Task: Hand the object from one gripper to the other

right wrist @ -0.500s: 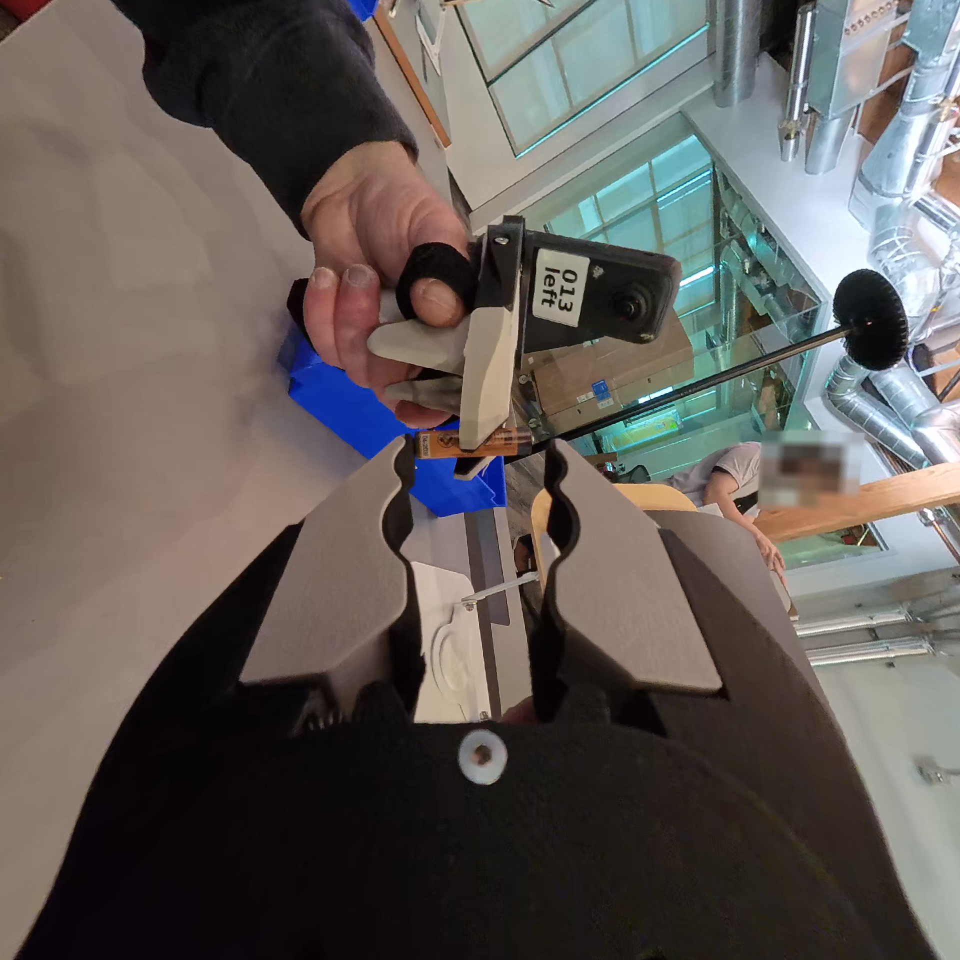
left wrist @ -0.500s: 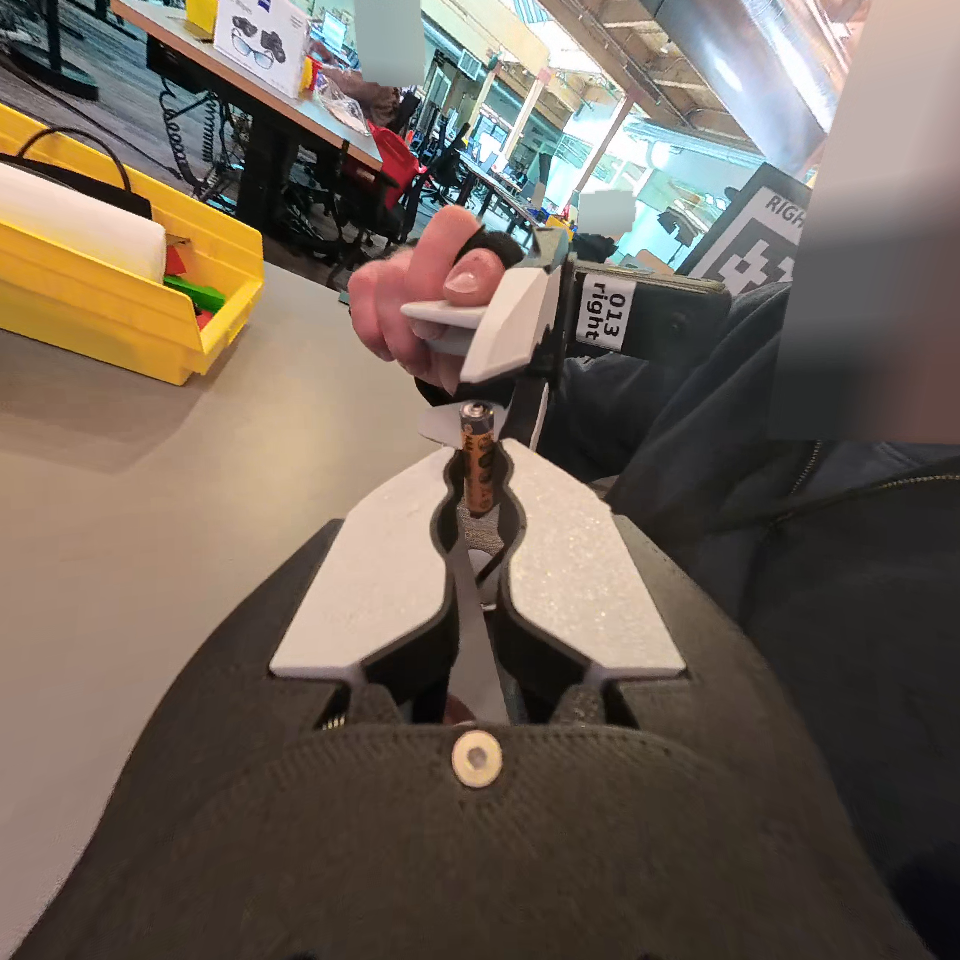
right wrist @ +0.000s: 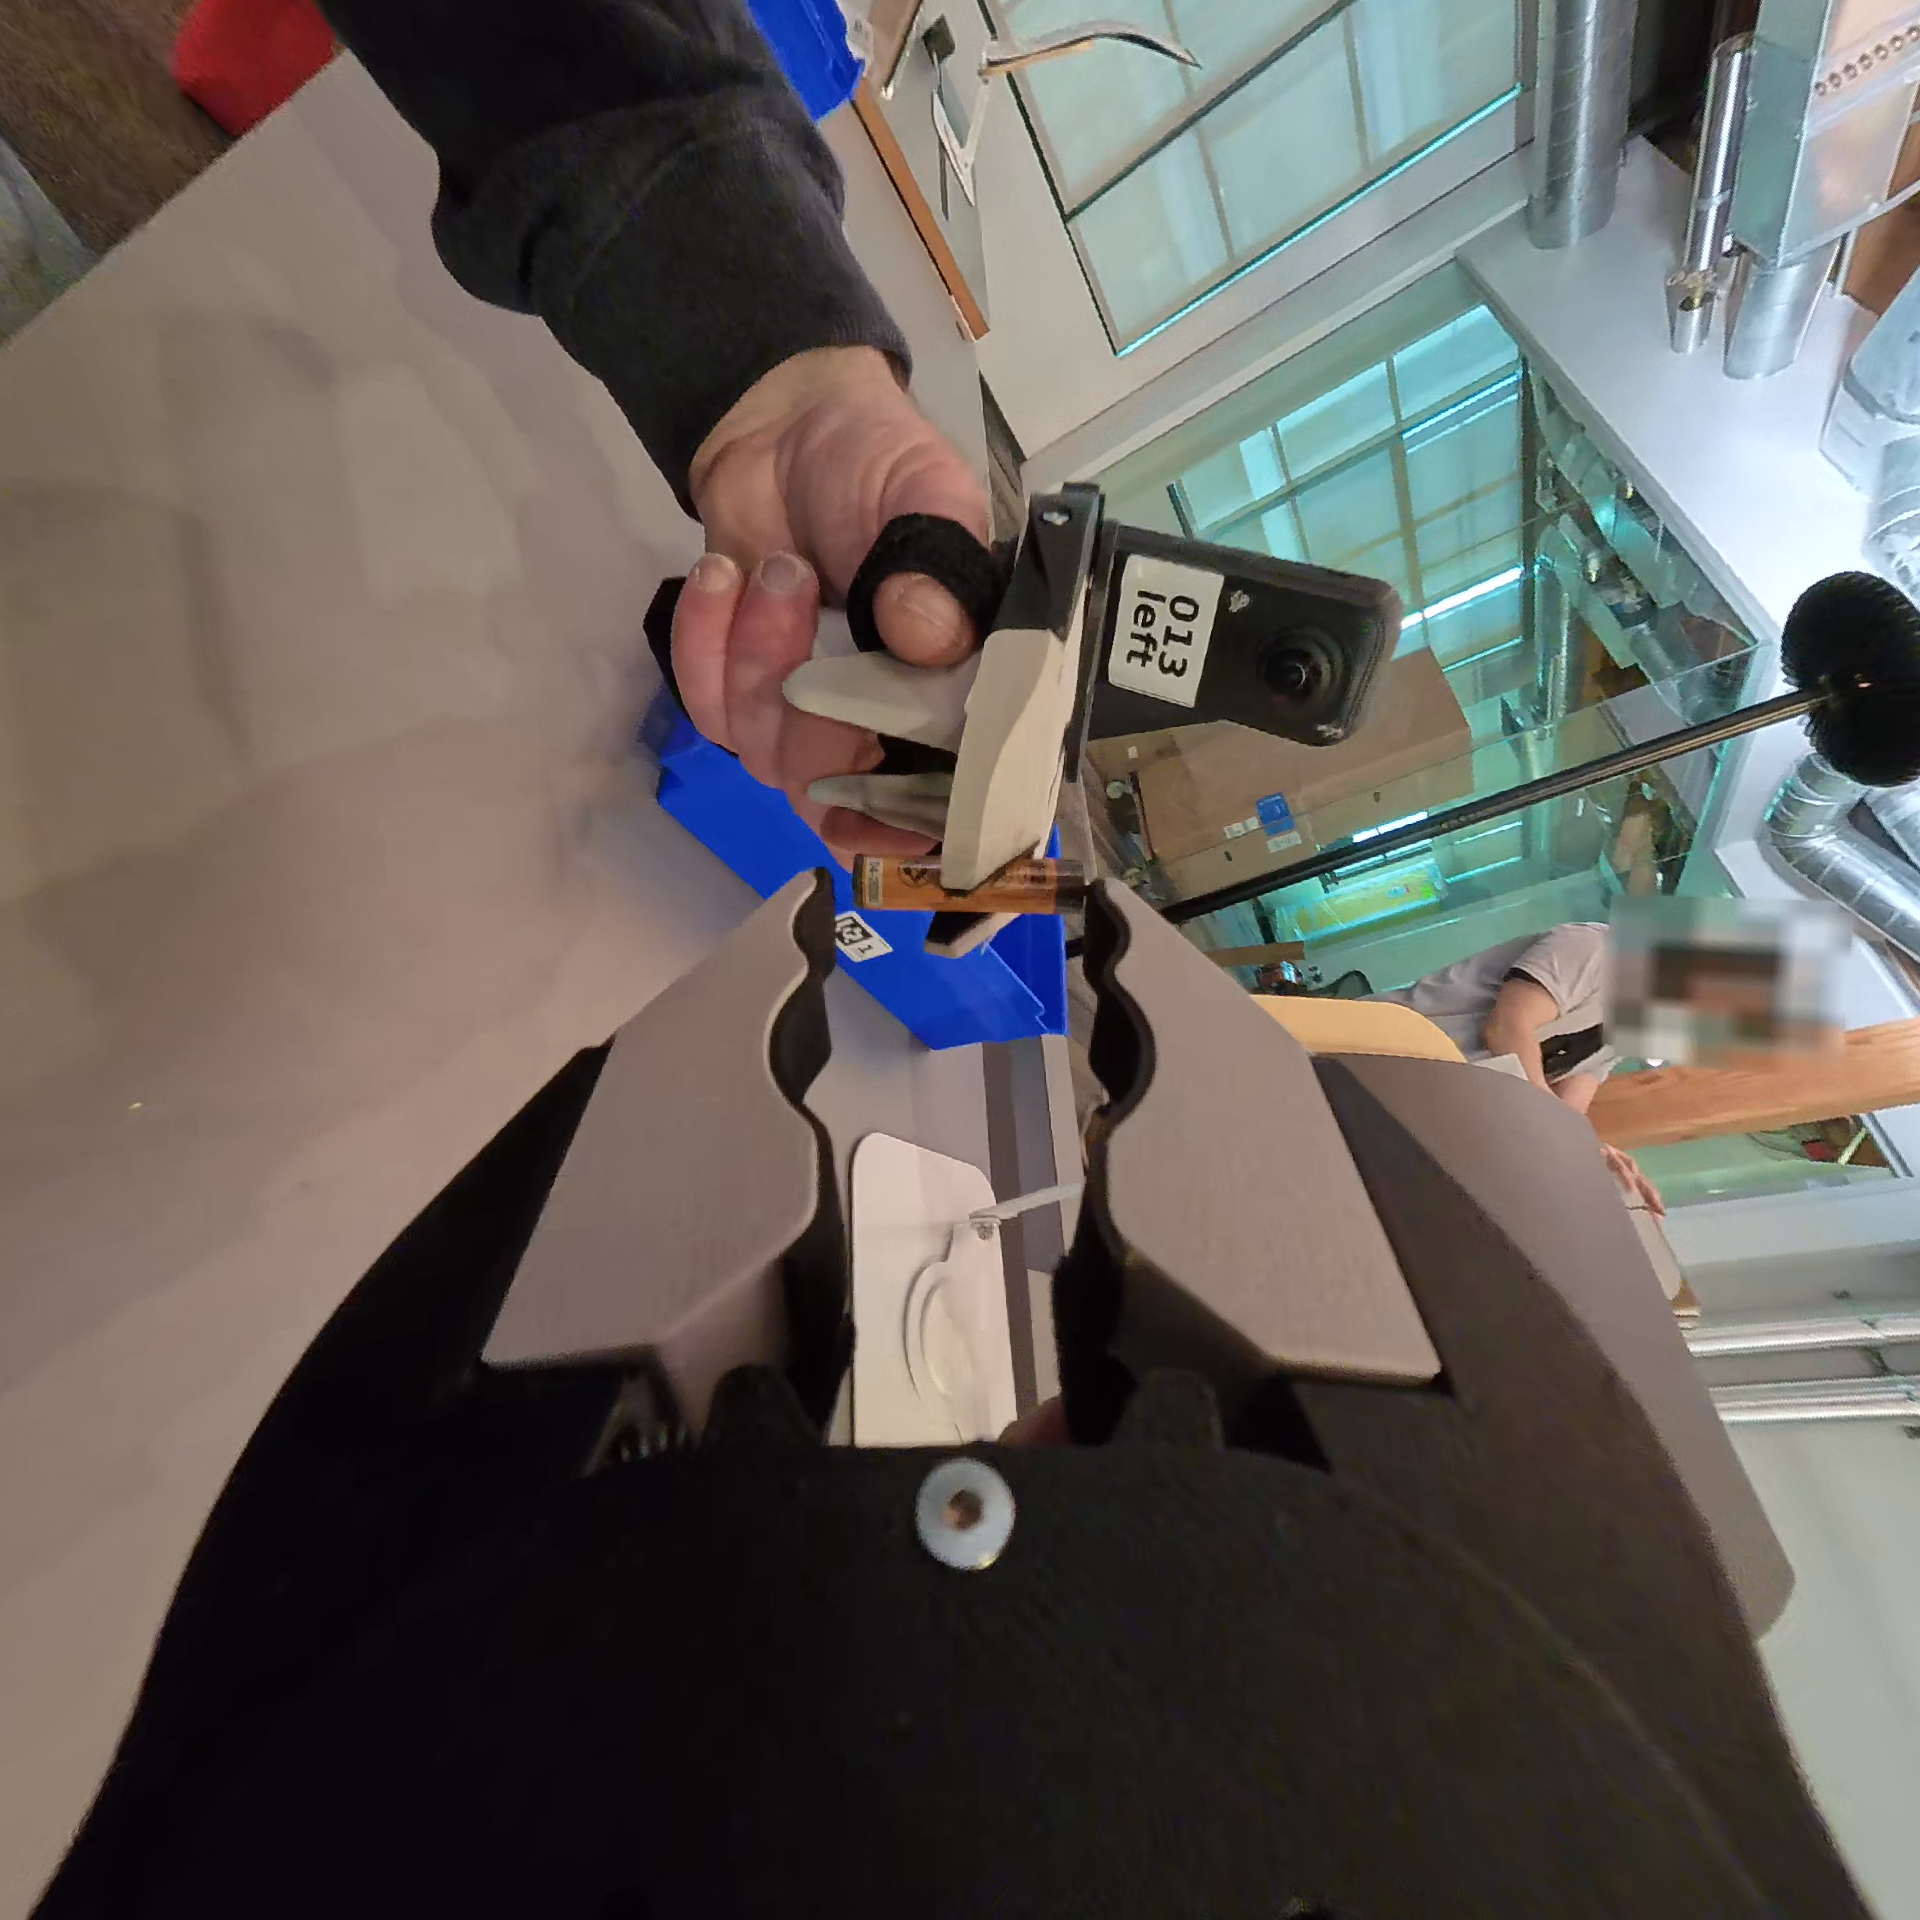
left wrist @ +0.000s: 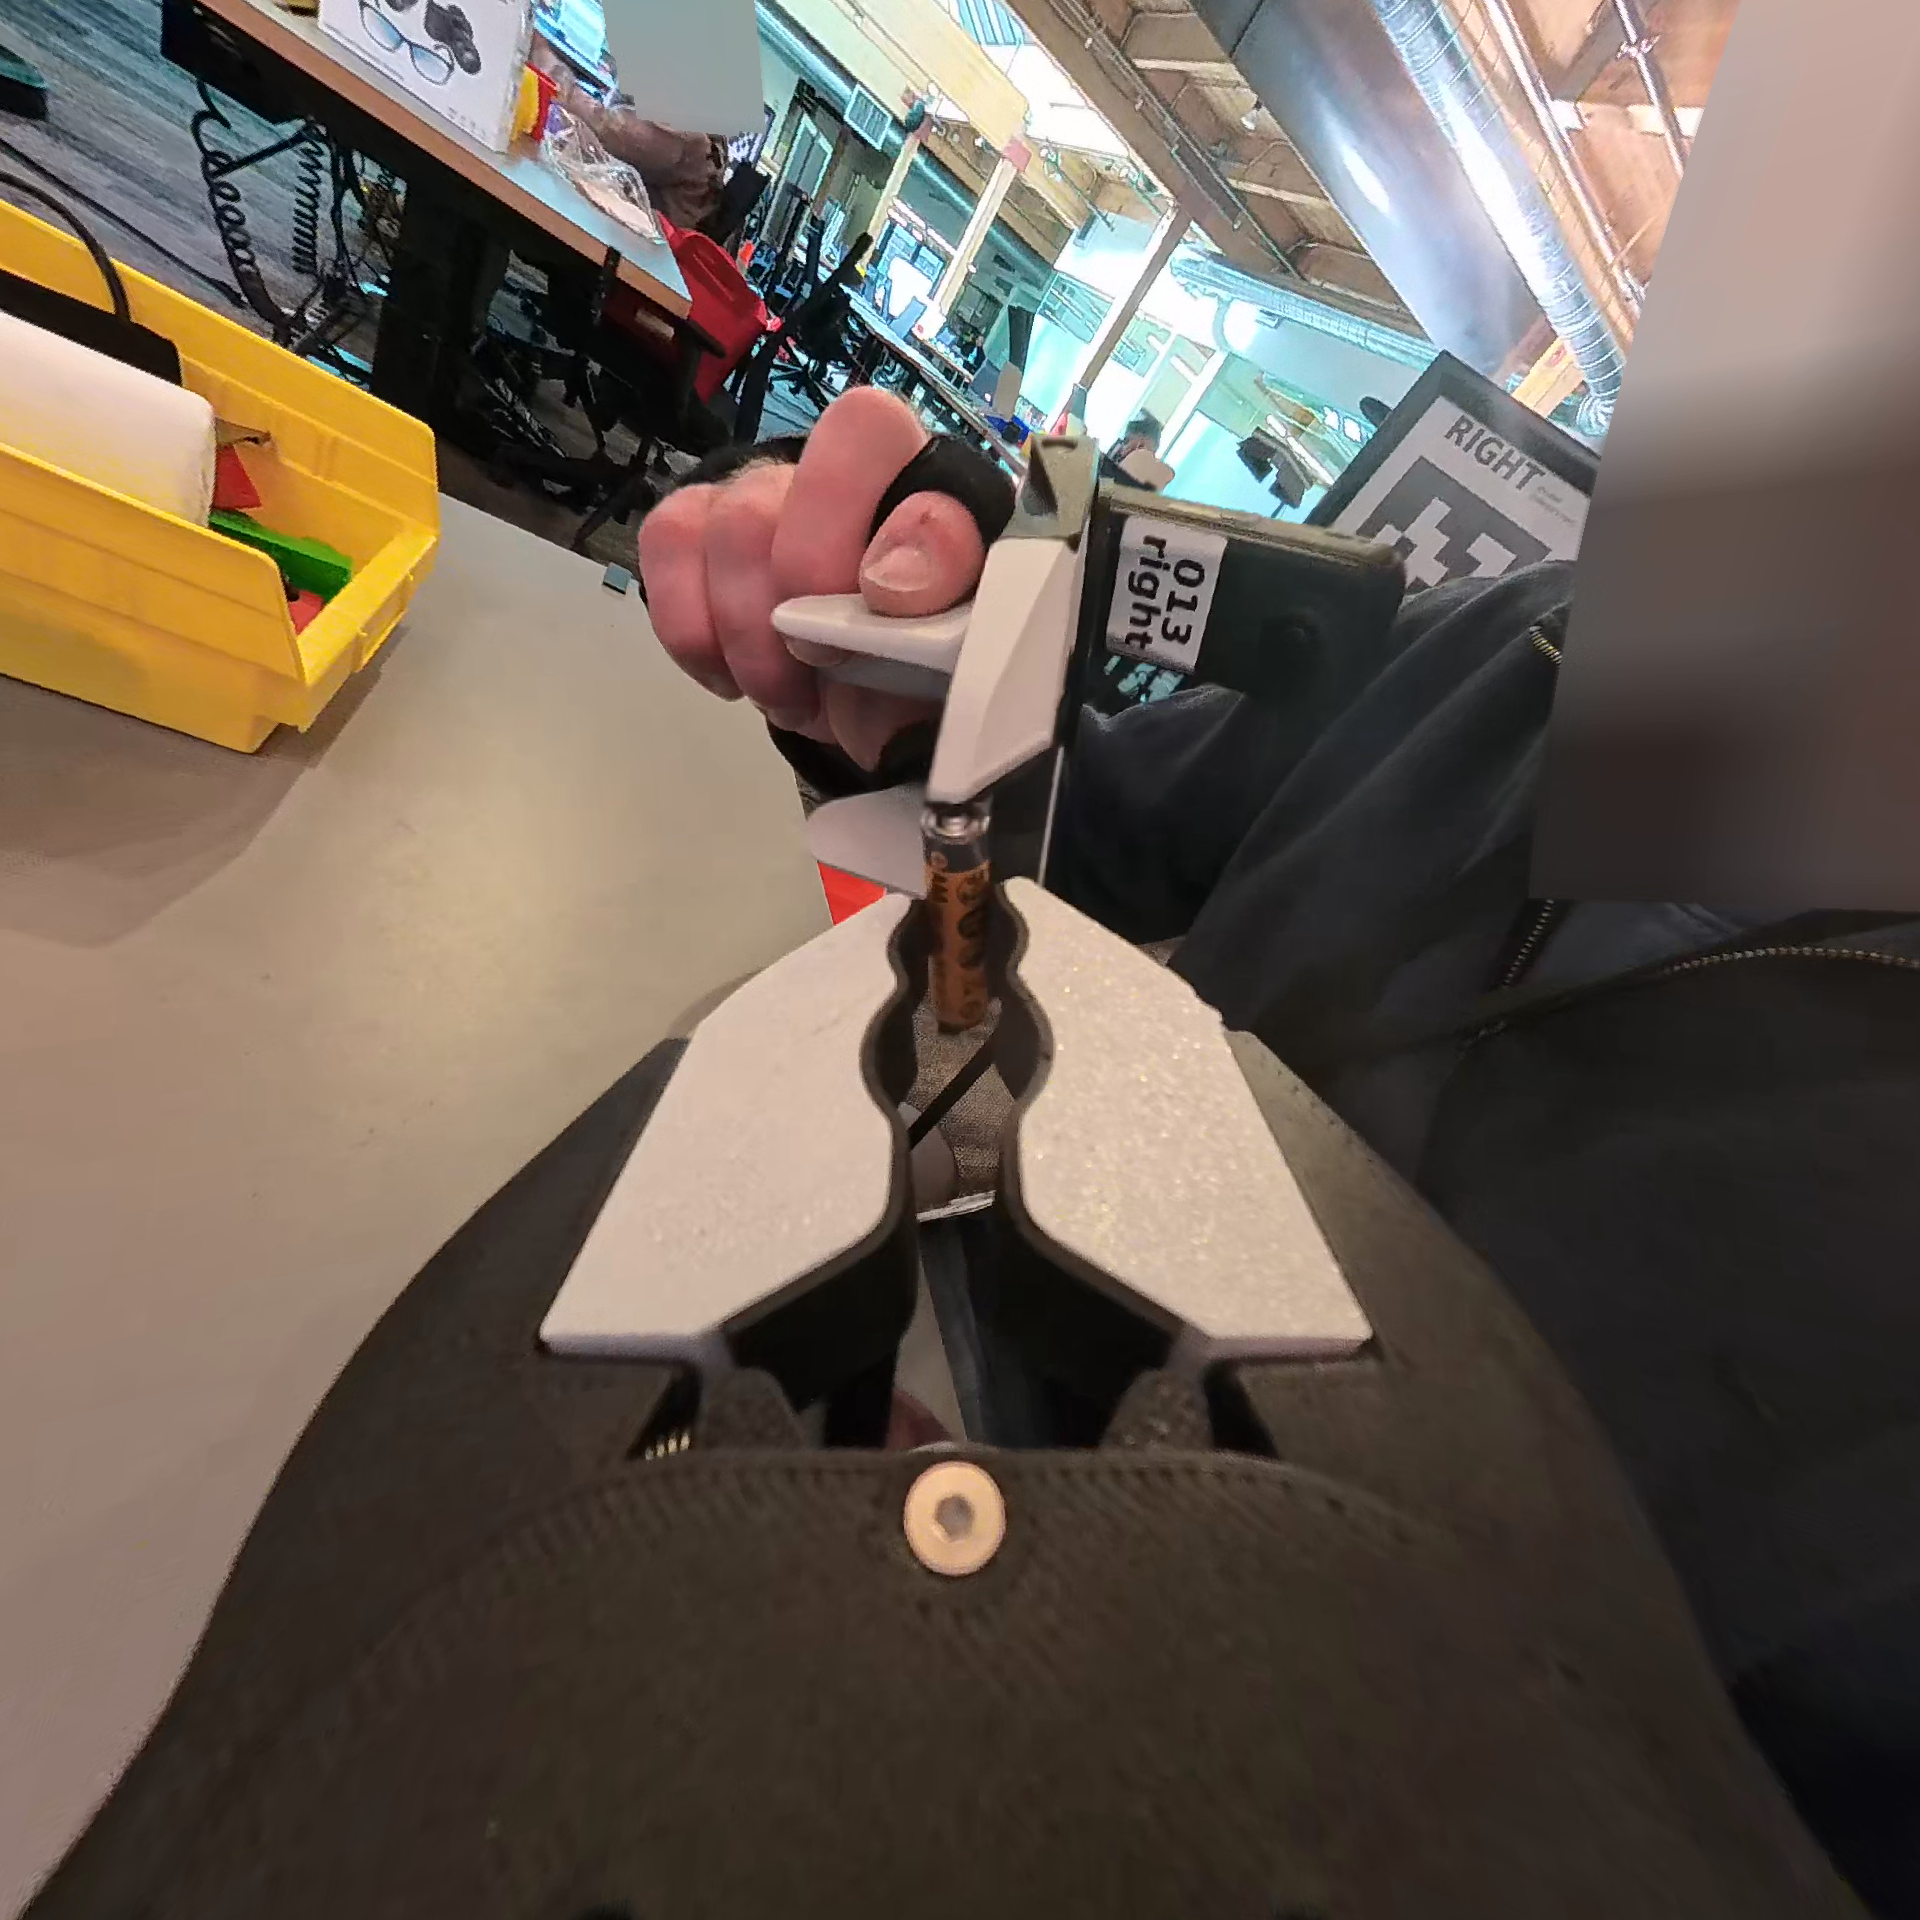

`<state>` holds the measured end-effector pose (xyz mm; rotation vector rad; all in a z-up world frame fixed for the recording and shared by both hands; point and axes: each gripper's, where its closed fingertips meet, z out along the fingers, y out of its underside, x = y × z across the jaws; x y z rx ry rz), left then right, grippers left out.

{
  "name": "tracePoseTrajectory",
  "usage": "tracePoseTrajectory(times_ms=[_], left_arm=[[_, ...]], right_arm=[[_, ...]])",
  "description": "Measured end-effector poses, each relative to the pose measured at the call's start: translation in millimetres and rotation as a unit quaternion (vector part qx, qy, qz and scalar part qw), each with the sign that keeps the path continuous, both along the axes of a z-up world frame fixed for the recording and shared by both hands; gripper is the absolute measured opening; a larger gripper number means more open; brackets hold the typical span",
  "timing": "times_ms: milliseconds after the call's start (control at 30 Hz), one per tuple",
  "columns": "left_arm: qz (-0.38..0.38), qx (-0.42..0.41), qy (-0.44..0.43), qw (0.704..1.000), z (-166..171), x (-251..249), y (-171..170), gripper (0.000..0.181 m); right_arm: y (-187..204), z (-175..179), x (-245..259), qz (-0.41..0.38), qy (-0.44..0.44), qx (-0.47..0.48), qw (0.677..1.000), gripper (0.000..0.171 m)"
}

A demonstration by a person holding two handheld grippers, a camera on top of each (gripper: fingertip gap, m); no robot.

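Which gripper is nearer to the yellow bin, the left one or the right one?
Left, as far as the left wrist view shows. The left gripper, shut on the battery, is beside the yellow bin, above the table; the right gripper hangs farther off, beyond the battery's tip.

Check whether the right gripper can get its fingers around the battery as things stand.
Probably yes. The right gripper is open, its fingertips flanking the two ends of the battery, which the left gripper clamps mid-body. Nothing lies between; only the left gripper's finger crowds the middle.
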<state>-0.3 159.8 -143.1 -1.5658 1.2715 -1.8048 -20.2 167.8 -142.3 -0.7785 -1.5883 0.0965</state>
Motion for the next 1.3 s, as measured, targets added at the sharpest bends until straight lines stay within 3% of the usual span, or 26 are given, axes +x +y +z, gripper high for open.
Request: tracePoseTrajectory(times_ms=[467, 600, 733, 833, 933, 1300], left_arm=[[0.018, 0.012, -0.023, 1.0, 2.4, 2.4, 3.1, 0.011], [0.094, 0.152, -0.02, 0.984, 5.6, 0.4, 15.2, 0.038], [0.164, 0.362, -0.016, 0.918, 12.4, -2.3, 16.1, 0.046], [0.193, 0.452, 0.0, 0.871, 11.9, 2.8, 15.9, 0.047], [0.204, 0.466, -0.012, 0.861, 14.4, 6.2, 13.9, 0.049], [0.149, 0.433, -0.038, 0.888, 11.0, 11.5, -0.9, 0.043]], right_arm=[[0.0, 3.2, 3.1, 0.007, 0.017, -0.049, 0.999, 0.04], [2.7, 11.6, 9.0, 0.025, 0.081, -0.141, 0.986, 0.04], [5.2, 19.0, 18.1, 0.058, 0.15, -0.239, 0.957, 0.04], [3.1, 18.2, 19.8, 0.079, 0.171, -0.279, 0.942, 0.04], [0.0, 19.1, 22.0, 0.094, 0.185, -0.298, 0.932, 0.04], [-12.1, 17.5, 22.4, 0.135, 0.173, -0.313, 0.924, 0.041]])
